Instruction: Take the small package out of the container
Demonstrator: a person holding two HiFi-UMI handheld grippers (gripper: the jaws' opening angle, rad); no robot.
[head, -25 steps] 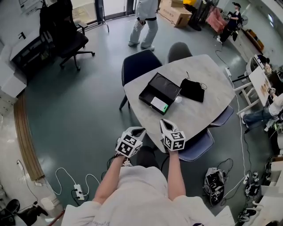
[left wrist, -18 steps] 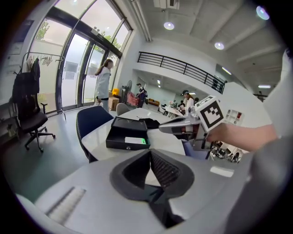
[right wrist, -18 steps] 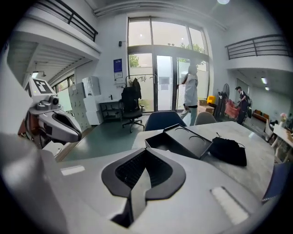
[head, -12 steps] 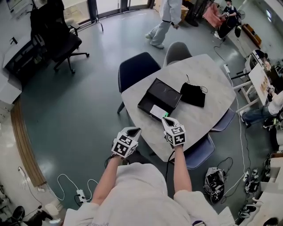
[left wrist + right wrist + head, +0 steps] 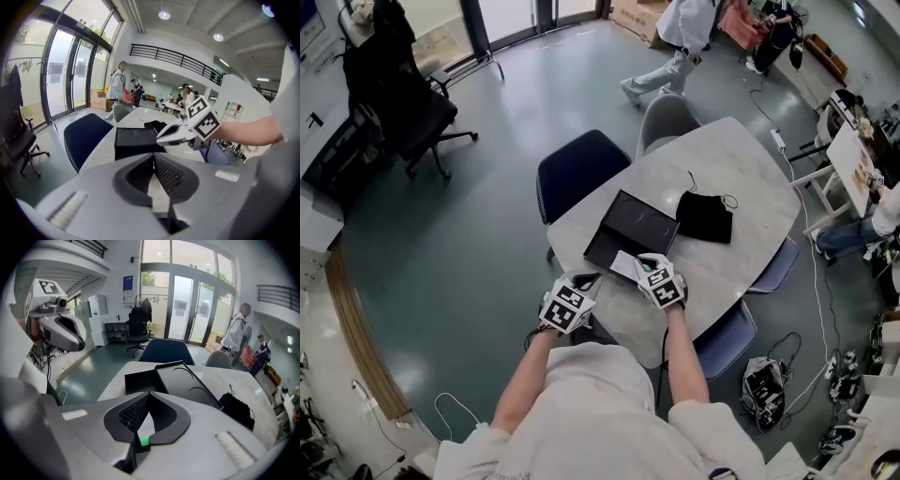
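Head view: right gripper (image 5: 647, 264), clenched and empty, hovers over the open black rectangular container's (image 5: 633, 223) near end. Left gripper (image 5: 585, 279), likewise clenched, is at the grey table's (image 5: 745, 169) edge.

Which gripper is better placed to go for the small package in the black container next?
Right, likely. The right gripper hovers over the near end of the black container, beside the small package, jaws shut; the left gripper is back at the table edge.

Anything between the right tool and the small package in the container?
Nothing visible. The black container is open on top, and the shut right tool sits over its near end, right beside the white package.
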